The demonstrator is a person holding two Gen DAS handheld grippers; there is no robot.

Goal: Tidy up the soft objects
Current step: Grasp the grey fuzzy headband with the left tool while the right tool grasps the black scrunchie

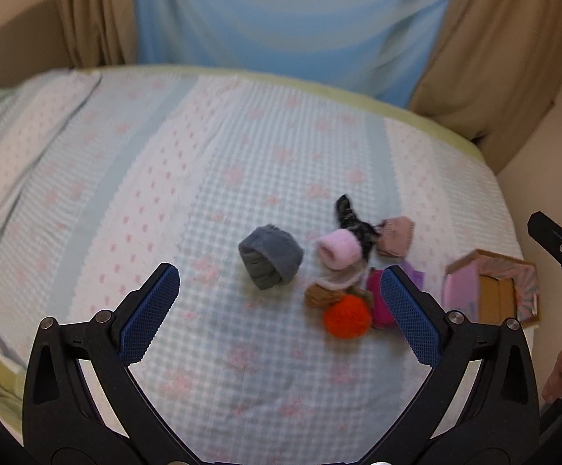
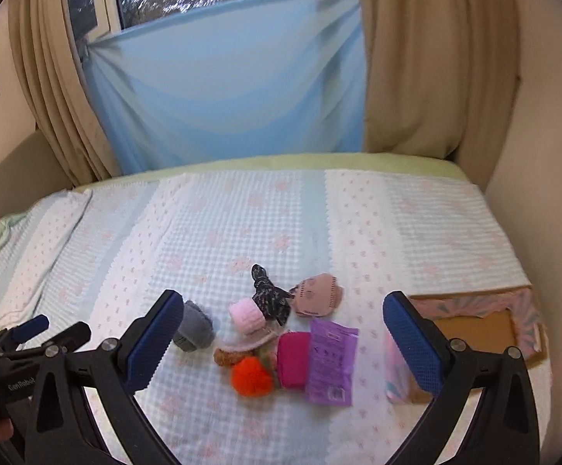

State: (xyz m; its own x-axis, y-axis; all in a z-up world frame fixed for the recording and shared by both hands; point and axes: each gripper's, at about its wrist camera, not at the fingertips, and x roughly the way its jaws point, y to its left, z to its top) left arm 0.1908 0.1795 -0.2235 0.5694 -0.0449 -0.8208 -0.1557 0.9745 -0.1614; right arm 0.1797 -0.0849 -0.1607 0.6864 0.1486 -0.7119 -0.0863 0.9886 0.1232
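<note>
**Start with the loose grey roll, then clear the heap into the box**

Both tools hang above the checked blue-and-pink bedspread [image 2: 242, 232] with nothing in them: the left gripper [image 1: 281, 310] and the right gripper [image 2: 284, 341] each have their blue-padded jaws spread wide.

The soft things lie in a cluster near the bed's right side. The rolled grey fabric bundle [image 1: 271, 257] sits apart on the left. The pale pink fabric roll [image 1: 339, 250], dark patterned cloth [image 1: 352, 219], fuzzy orange pompom [image 1: 346, 316], magenta pouch [image 2: 293, 358] and purple plastic packet [image 2: 330, 360] crowd together, touching or overlapping. The open cardboard box with pink-patterned walls [image 2: 474, 302] stands just right of them and is likely the destination.

Best to take the grey bundle first with the left gripper, descending straight over it and closing across its width so it compresses evenly. In the heap, lift top pieces first so neighbours are not dragged.
</note>
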